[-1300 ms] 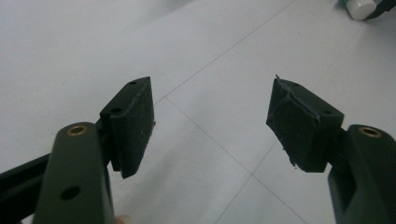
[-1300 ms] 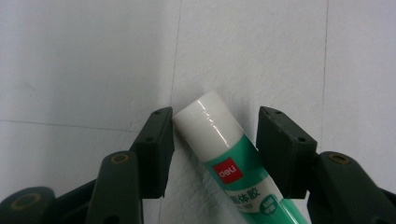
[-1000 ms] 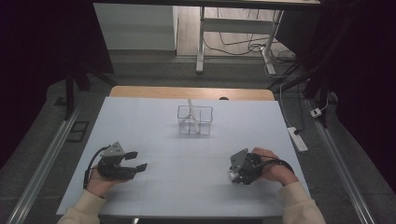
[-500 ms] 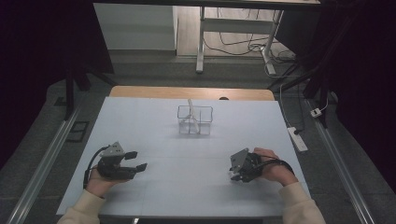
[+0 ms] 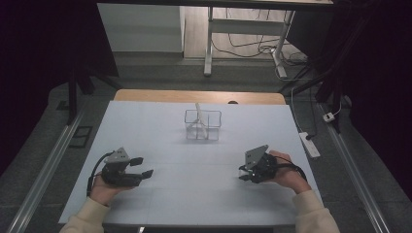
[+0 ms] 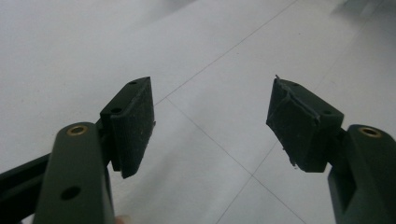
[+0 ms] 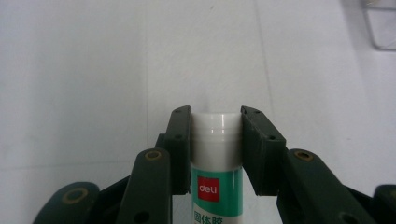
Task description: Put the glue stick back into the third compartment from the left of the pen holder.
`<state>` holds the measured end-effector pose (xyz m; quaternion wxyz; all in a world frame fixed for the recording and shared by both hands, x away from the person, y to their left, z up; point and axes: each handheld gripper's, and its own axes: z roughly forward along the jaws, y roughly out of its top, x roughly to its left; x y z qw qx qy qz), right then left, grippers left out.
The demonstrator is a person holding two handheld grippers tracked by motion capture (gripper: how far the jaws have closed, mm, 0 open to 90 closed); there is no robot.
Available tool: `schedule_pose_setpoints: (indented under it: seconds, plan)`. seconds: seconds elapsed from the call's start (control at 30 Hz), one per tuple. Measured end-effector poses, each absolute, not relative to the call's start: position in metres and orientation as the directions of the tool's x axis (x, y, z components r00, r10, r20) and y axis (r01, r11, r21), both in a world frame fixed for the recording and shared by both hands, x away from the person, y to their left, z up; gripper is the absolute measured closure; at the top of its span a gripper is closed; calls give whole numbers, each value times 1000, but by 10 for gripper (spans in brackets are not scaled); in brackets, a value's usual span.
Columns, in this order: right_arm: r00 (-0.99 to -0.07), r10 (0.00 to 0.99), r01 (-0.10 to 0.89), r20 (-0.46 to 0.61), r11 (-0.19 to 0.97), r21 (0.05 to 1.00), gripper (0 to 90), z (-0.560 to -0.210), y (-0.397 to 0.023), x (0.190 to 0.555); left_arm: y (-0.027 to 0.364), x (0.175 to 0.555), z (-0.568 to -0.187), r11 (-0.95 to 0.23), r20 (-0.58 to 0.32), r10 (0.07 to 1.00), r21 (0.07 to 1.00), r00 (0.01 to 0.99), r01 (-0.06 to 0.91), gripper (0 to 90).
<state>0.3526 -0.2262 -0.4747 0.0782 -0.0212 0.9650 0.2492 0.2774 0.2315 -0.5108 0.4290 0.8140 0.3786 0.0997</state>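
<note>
Where the right gripper (image 7: 215, 154) looks along its own jaws, a glue stick (image 7: 216, 158) is clamped between the two pads, its white cap level with their tips and its green label running off the bottom edge, so the lower end is cut off. From the high view that stick is too small and too buried in the right gripper (image 5: 248, 174) and the hand (image 5: 286, 171) behind it to make out. These jaws have just been closing — a second ago they stood wider, and now the stick sits pinched between them. One glue stick, then, at the near right of the white table (image 5: 160, 131). At the near left the left gripper (image 5: 140, 167) rests in the other hand (image 5: 103, 188), its jaws spread wide with nothing but bare tabletop between them; its own camera shows two worn pads (image 6: 133, 126) well apart. Two grippers, two hands, two cream sleeves cut by the bottom edge. Neither hand has shifted noticeably since the earlier frames. Farther off, near the middle of the table, stands one clear container (image 5: 202, 124) with a pale stick-like thing (image 5: 199, 116) leaning in it — what that is cannot be told. A corner of the container (image 7: 380, 25) shows at the far right of the right gripper view.
</note>
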Motion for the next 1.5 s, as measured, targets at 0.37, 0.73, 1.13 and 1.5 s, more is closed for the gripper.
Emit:
schedule_pose_setpoints:
  seconds: [0.37, 0.73, 1.13, 1.5]
  plan:
    - [-978, 171, 61, -117, 778, 625, 645, -461, -234, 361, 232, 277, -510, -342, -162, 703, 777, 693, 528, 318]
    - [-956, 278, 132, -90, 687, 714, 644, -455, -240, 366, 232, 277, -510, -338, -166, 702, 779, 693, 529, 318]
    - [-914, 400, 202, -65, 589, 782, 644, -450, -243, 370, 233, 276, -509, -326, -168, 708, 784, 686, 529, 318]
    - [-867, 490, 202, -90, 512, 835, 644, -443, -240, 371, 233, 276, -509, -327, -168, 709, 783, 685, 529, 318]
